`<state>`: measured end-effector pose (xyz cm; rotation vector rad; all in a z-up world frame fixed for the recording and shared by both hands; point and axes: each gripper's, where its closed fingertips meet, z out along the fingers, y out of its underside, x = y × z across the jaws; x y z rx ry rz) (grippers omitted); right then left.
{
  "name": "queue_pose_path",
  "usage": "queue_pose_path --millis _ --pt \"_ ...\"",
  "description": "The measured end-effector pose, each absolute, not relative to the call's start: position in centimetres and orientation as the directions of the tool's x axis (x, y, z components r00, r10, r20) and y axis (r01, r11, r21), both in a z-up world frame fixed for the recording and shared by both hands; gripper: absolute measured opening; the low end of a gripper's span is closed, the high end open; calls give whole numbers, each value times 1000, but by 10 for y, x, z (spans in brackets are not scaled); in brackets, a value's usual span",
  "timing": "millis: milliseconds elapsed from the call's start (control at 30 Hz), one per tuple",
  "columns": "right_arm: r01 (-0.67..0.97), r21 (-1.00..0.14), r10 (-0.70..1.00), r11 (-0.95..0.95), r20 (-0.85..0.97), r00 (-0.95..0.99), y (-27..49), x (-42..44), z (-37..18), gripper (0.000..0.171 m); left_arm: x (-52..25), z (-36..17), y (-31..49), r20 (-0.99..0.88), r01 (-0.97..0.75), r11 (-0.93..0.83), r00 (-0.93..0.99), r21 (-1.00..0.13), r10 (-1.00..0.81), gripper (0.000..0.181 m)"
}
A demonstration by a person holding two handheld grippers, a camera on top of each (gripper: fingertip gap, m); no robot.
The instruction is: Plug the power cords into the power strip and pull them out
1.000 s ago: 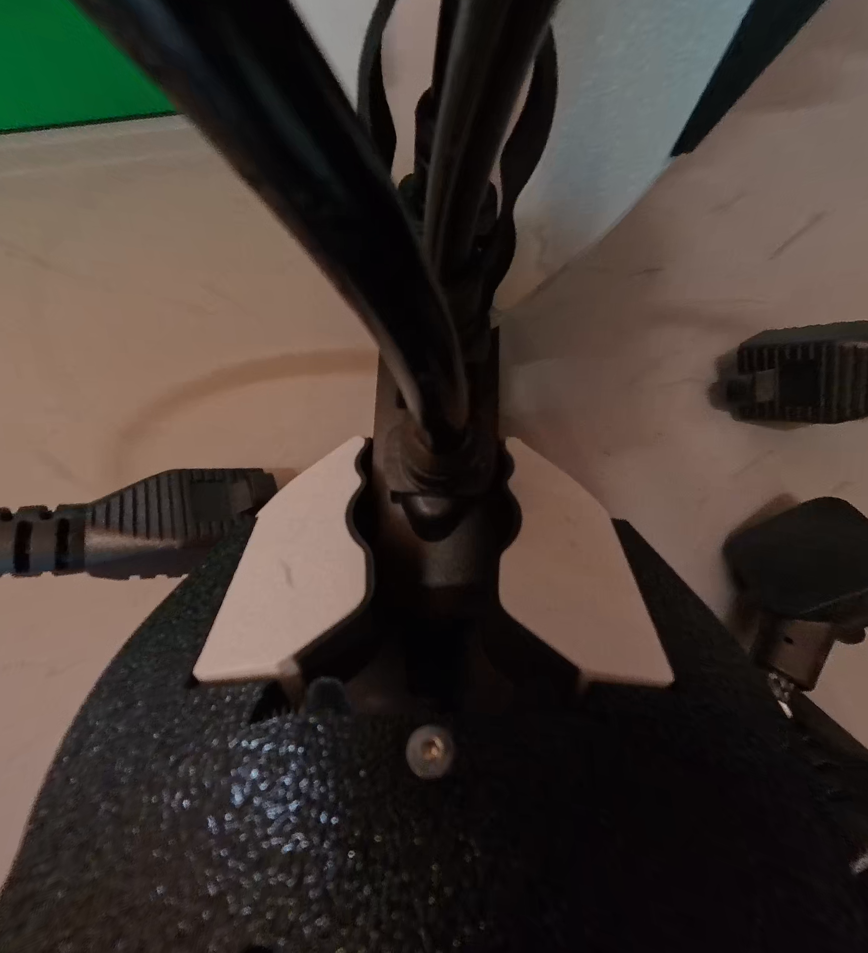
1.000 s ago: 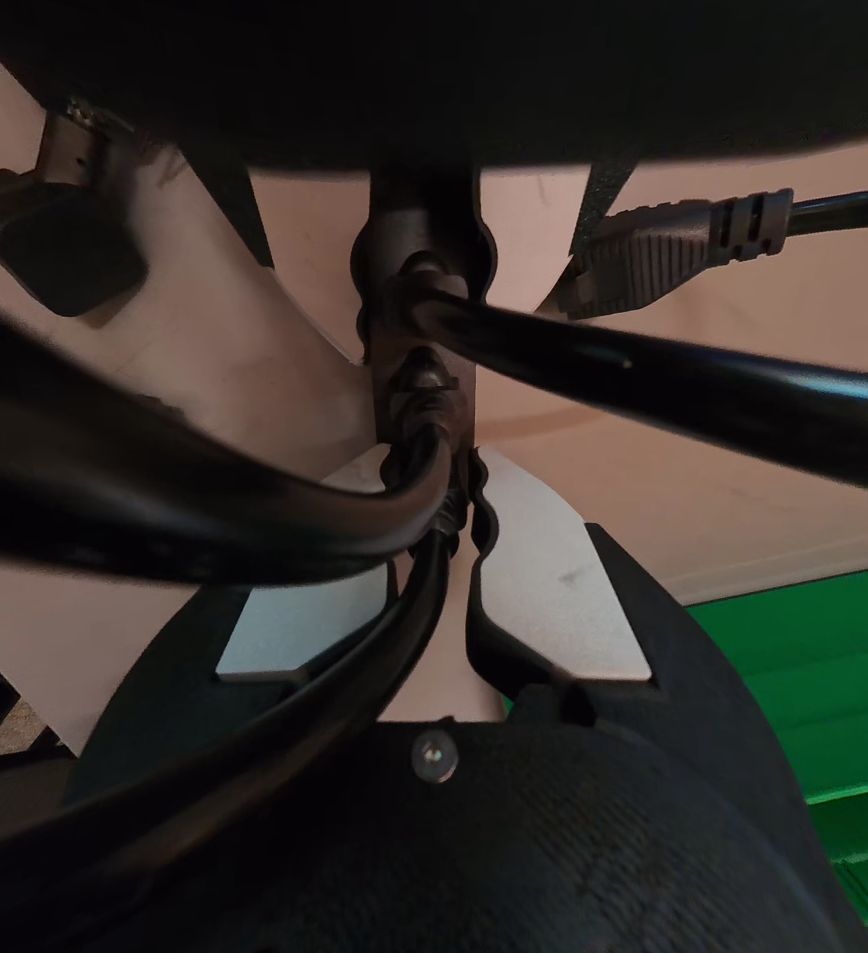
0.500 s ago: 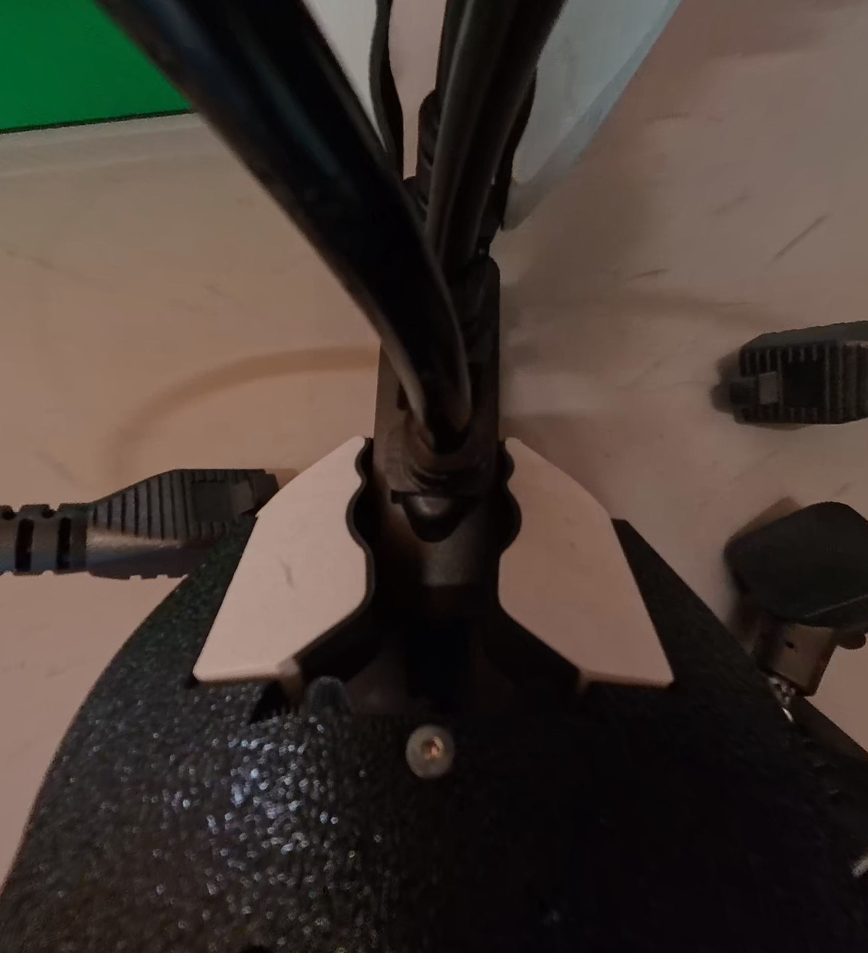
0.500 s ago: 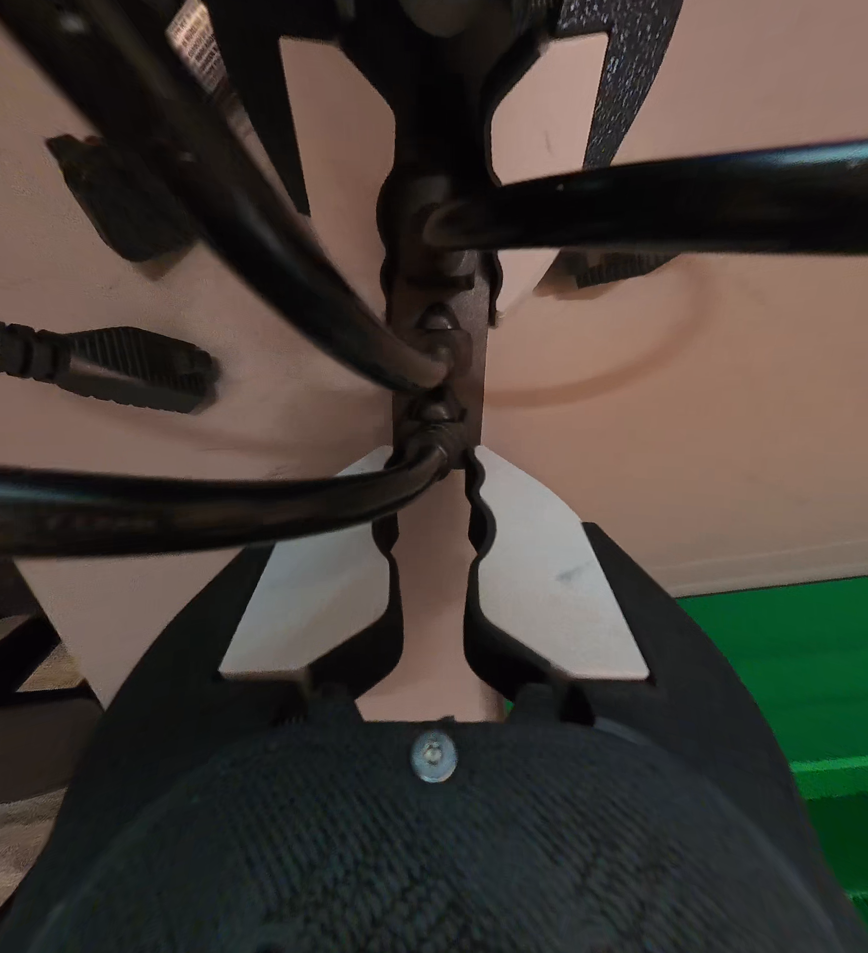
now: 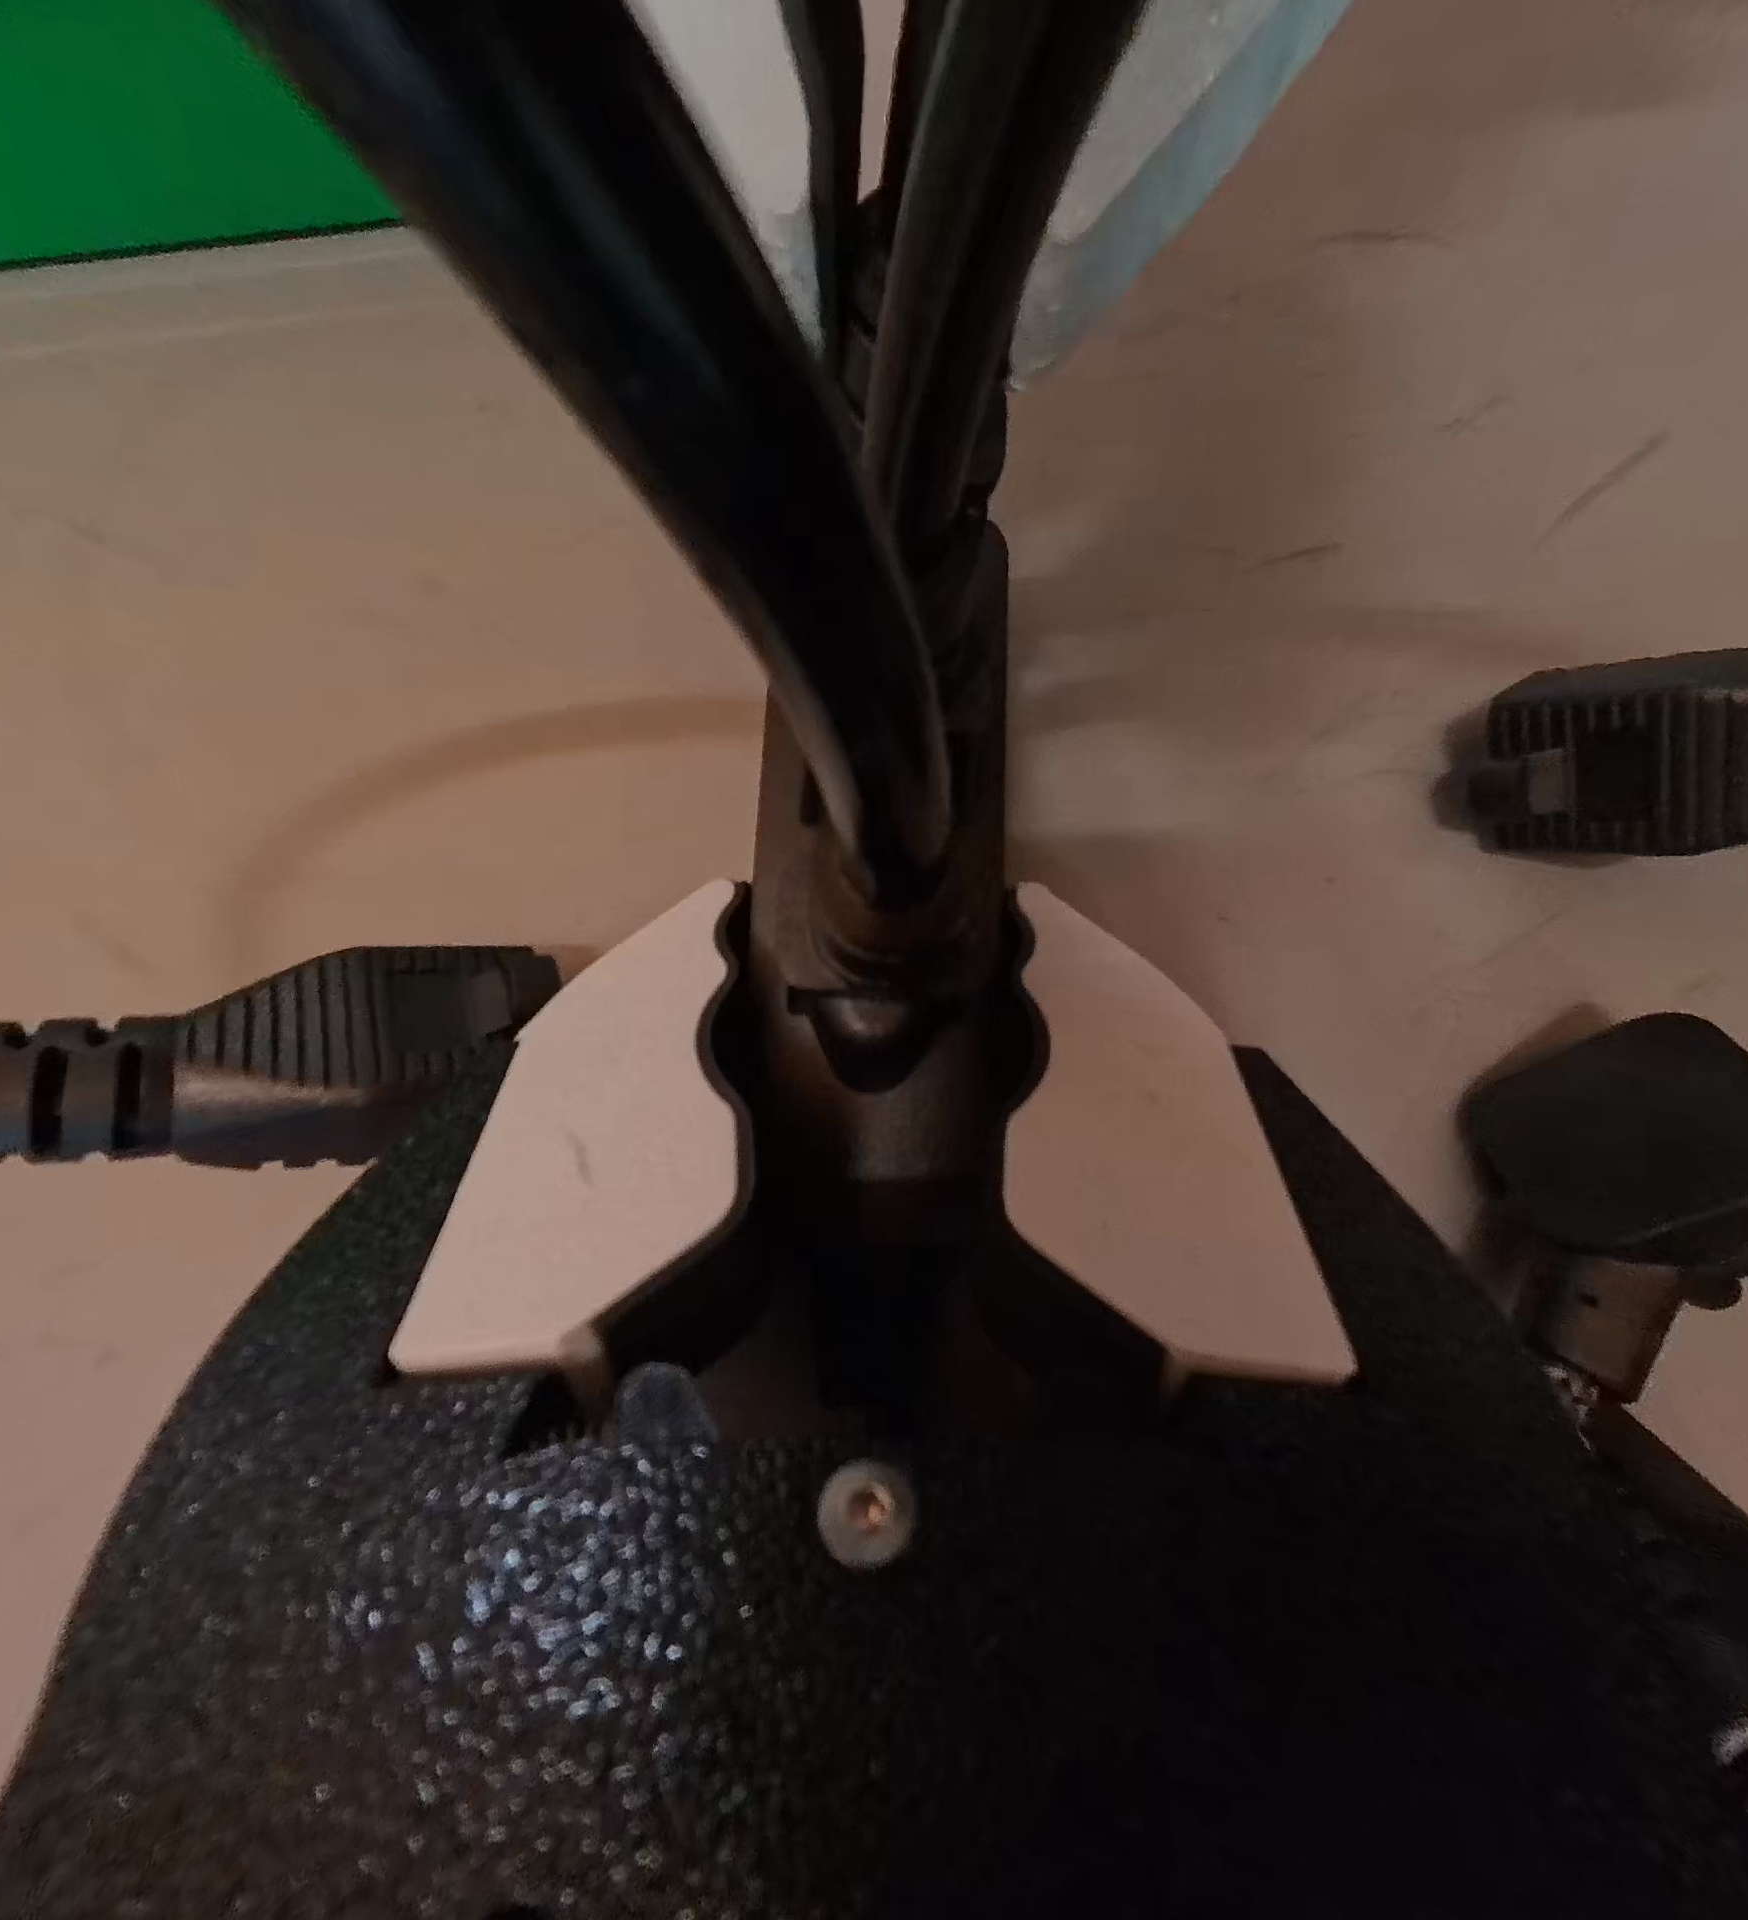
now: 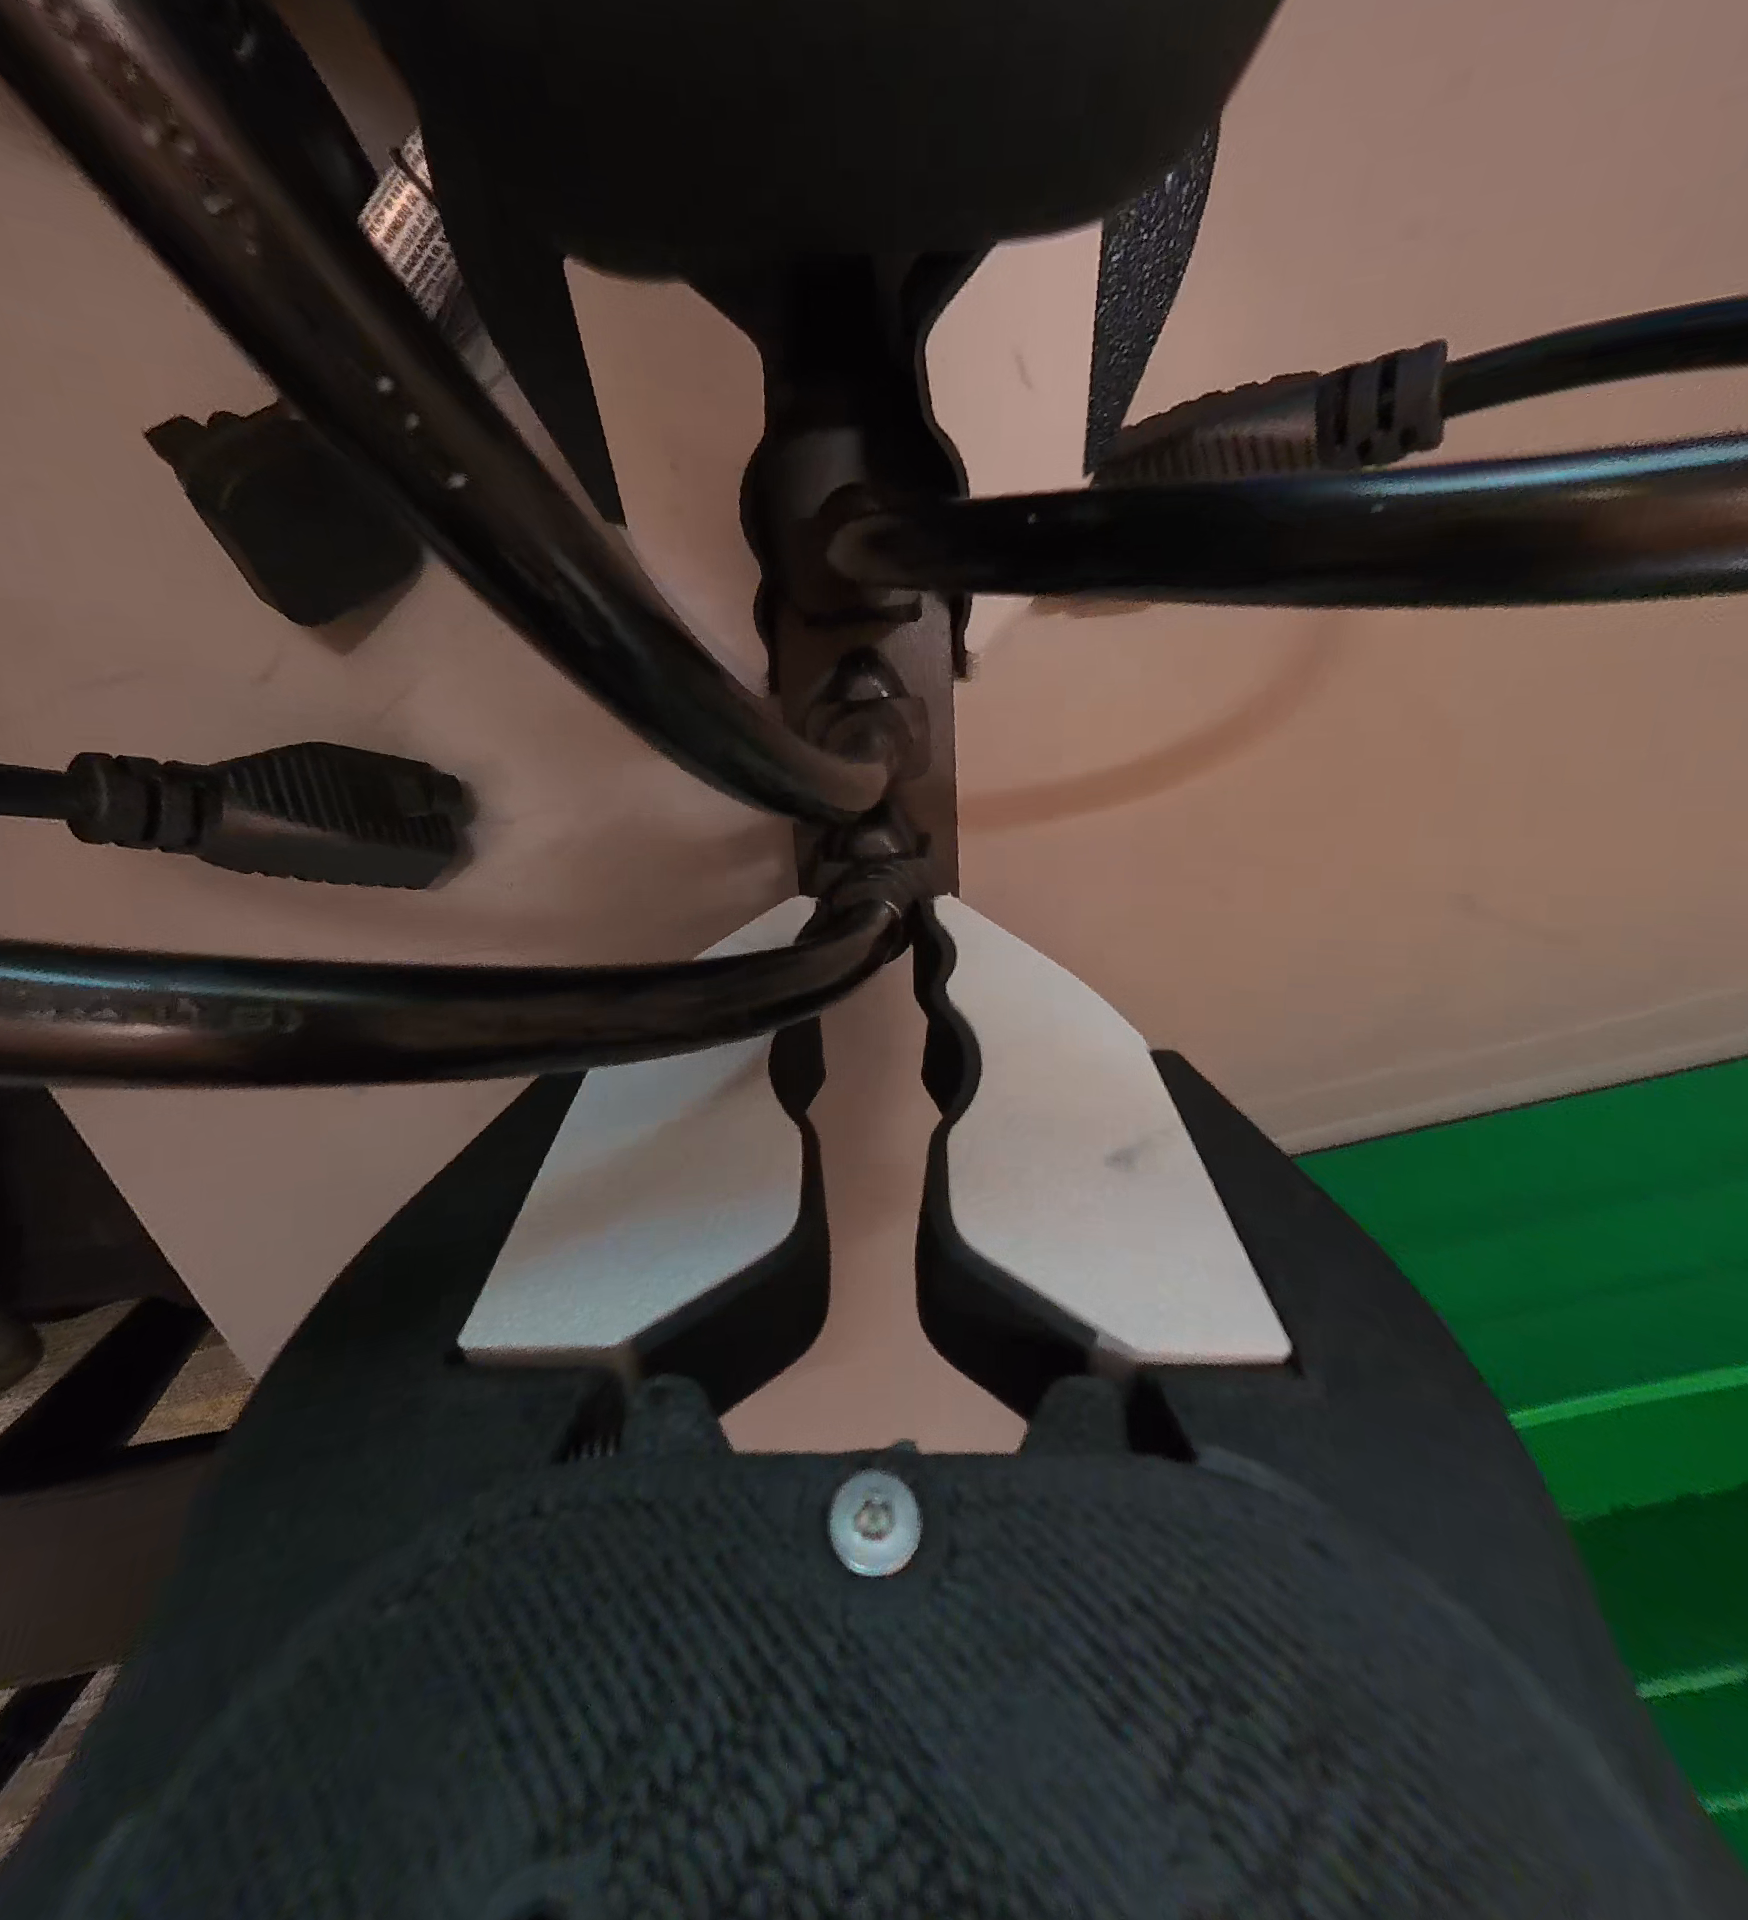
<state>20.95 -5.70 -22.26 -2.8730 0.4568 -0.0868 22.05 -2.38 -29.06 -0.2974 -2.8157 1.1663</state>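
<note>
Power strip (image 5: 880, 1049) sits squeezed between the left gripper (image 5: 878, 914) jaws, with black cords (image 5: 745, 436) plugged into it, above the pink table (image 5: 226, 582). Loose plugs (image 5: 330, 1049) lie beside it. Right gripper (image 6: 865, 925) jaws are nearly closed, with one cord (image 6: 434, 1008) at their tips, near the table's edge.

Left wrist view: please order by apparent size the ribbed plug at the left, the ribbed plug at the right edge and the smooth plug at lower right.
1. Ribbed plug at the left, longest.
2. Smooth plug and ribbed plug at the right edge: alike, both cut by the frame, unranked.
</note>
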Motion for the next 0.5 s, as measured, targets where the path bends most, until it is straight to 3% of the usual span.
queue_pose_path --millis 167,333,500 --pt "-431 -297 -439 -852 -43 898 -66 224 -223 15 226 -291 -27 -5 114 699 -988 -706 156 45" --pt "-306 -238 -319 -922 17 947 -64 214 -220 15 224 -290 -28 1 116 693 -986 -712 167 45" --pt "-320 -209 -336 -924 44 941 -65 216 -222 15 224 -291 -28 1 116 697 -986 -708 164 45"
